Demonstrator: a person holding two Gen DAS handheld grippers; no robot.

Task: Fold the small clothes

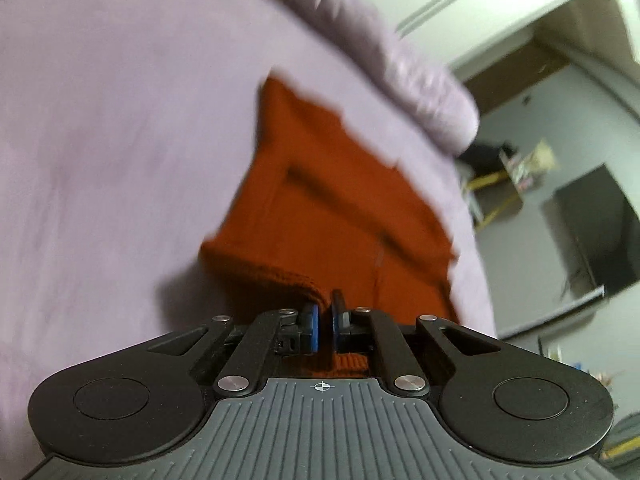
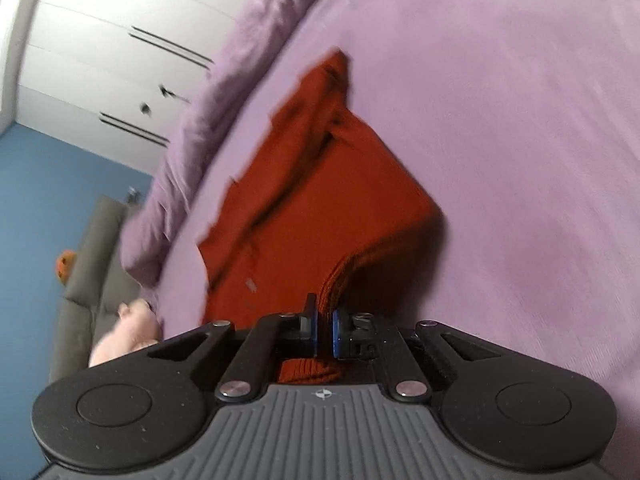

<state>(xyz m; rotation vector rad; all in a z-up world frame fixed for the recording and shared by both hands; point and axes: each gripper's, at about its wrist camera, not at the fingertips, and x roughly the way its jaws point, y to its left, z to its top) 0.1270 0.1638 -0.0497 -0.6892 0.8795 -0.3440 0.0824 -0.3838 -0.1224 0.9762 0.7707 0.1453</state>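
A rust-orange knitted garment (image 1: 328, 208) lies on a lilac bedsheet (image 1: 120, 140). My left gripper (image 1: 325, 316) is shut on the garment's ribbed near edge, lifted a little off the sheet. The same garment (image 2: 320, 200) shows in the right wrist view on the sheet (image 2: 520, 160). My right gripper (image 2: 324, 324) is shut on another part of the ribbed edge, which bunches into folds at the pads. Both views are blurred by motion.
A lilac pillow or rolled duvet (image 1: 420, 68) lies beyond the garment and also shows in the right wrist view (image 2: 192, 140). White wardrobe doors (image 2: 120, 40), a blue wall (image 2: 48, 200) and a grey seat (image 2: 88, 272) stand off the bed. A dark screen (image 1: 592, 232) is at the right.
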